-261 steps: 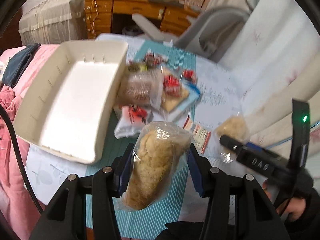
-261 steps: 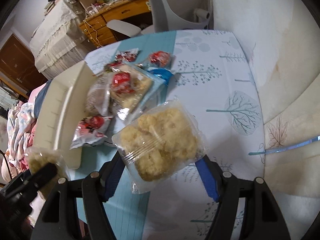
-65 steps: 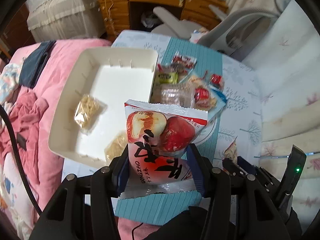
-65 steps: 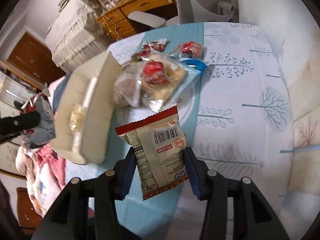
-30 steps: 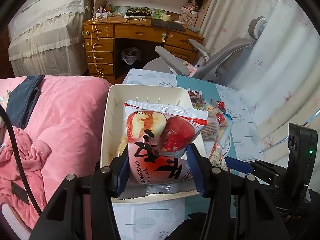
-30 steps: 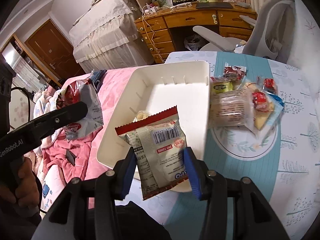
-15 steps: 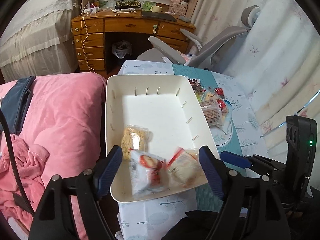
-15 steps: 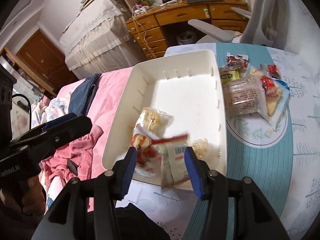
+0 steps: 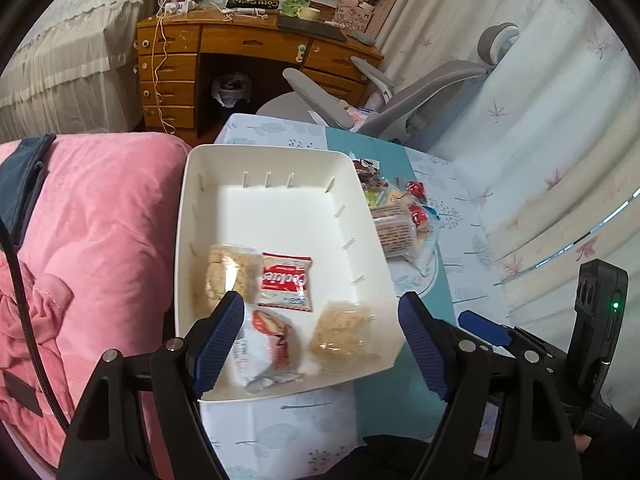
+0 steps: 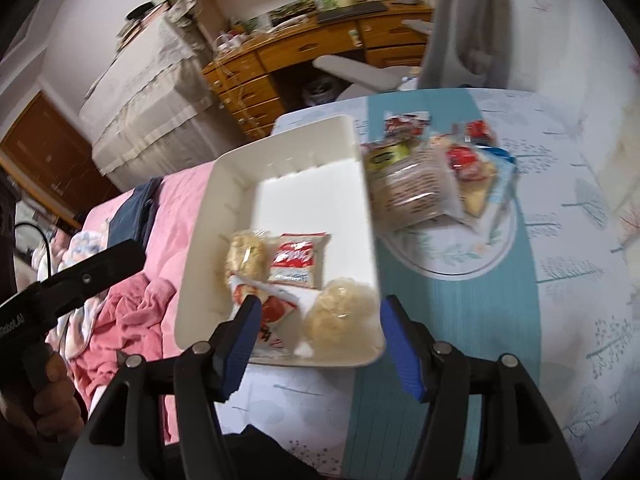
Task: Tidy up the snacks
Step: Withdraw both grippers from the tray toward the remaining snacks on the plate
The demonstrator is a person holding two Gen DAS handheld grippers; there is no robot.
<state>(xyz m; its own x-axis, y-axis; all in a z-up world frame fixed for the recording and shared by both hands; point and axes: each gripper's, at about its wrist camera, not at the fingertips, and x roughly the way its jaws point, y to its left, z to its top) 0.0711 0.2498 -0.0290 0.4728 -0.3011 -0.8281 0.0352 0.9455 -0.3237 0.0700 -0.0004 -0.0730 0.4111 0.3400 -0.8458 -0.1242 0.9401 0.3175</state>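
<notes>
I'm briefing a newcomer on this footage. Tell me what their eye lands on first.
The white bin at the table's left edge, with four snack packets bunched at its near end, among them a red cookie packet. Next, the pile of unsorted snacks on the plate to the bin's right. Both the left gripper and right gripper hang open and empty over the bin's near end.

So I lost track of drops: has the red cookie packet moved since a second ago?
Yes. The red cookie packet has gone from the right gripper down into the white bin, beside the crumbly bar.

Smooth matt white plastic tray (image 9: 276,216), glossy crinkled snack wrappers (image 9: 286,282) (clear film too), varnished wooden desk (image 9: 248,44)
</notes>
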